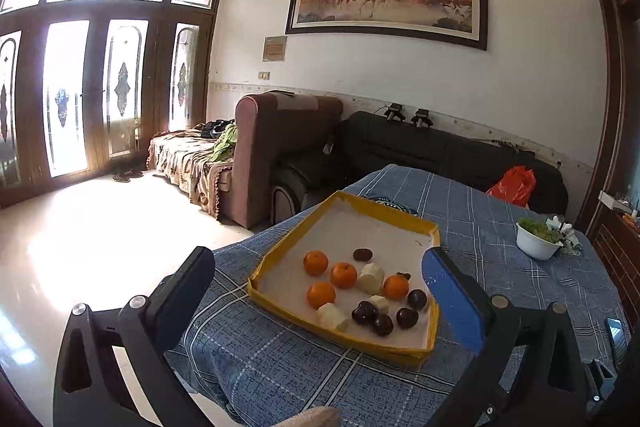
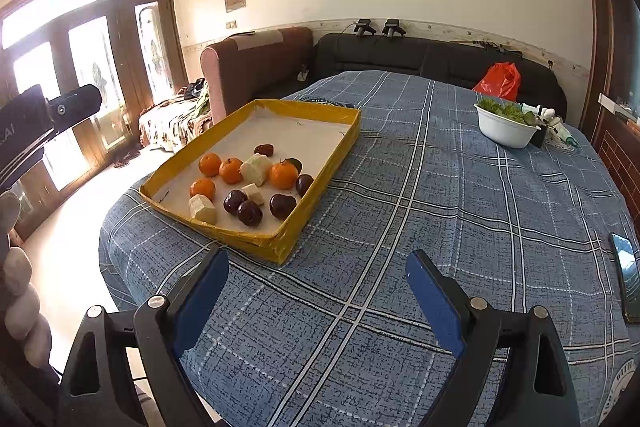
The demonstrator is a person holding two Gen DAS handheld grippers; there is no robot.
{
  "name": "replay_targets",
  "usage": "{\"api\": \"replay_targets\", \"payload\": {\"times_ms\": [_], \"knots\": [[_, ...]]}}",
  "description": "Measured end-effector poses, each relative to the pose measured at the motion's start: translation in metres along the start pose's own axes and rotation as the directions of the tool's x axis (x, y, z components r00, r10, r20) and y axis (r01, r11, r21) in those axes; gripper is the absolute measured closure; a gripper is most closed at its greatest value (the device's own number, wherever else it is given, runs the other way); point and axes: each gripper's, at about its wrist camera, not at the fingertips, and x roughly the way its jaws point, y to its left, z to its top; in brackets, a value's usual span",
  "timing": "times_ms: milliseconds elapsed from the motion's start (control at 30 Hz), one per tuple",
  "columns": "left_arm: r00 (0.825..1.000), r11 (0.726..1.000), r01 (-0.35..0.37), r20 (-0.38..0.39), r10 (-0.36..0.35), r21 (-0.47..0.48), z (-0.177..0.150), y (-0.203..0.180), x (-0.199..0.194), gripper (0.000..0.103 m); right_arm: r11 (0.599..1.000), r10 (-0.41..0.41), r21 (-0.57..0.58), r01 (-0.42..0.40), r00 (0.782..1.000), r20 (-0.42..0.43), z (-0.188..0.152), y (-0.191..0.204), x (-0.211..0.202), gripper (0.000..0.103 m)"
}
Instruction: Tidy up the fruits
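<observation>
A yellow-rimmed tray (image 1: pixel 344 198) (image 2: pixel 352 115) lies on the blue plaid tablecloth. In it are several oranges (image 1: pixel 343 275) (image 2: pixel 283 175), several dark plums (image 1: pixel 407 317) (image 2: pixel 282 205) and pale white fruit chunks (image 1: pixel 371 277) (image 2: pixel 256 169), all mixed near its front end. My left gripper (image 1: pixel 320 291) is open and empty, held above the tray's near end. My right gripper (image 2: pixel 318 283) is open and empty, above bare cloth in front of the tray's near right corner.
A white bowl of green grapes (image 1: pixel 536 239) (image 2: pixel 506 125) stands at the far right of the table. A phone (image 2: pixel 628 275) lies at the right edge. A red bag (image 2: pixel 498 81) and sofas stand behind the table. The table edge drops to floor at left.
</observation>
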Motion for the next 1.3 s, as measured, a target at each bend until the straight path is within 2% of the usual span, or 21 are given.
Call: {"api": "replay_targets", "payload": {"times_ms": [433,967,1300], "knots": [[0.995,1.0,0.004,-0.101,-0.002,0.019,-0.015,-0.002,0.031,0.0,0.998,0.025,-0.047,-0.029,0.997,-0.067,-0.003,0.017,0.028,0.009],[0.984,1.0,0.0,-0.176,0.003,0.014,-0.022,-0.001,0.052,0.0,0.998,0.036,-0.042,-0.041,0.994,-0.106,-0.007,0.019,0.044,0.009],[0.986,0.999,-0.014,-0.167,0.019,0.029,-0.02,0.001,0.054,0.0,0.996,0.052,-0.07,-0.061,0.991,-0.124,-0.012,0.027,0.047,0.009]]}}
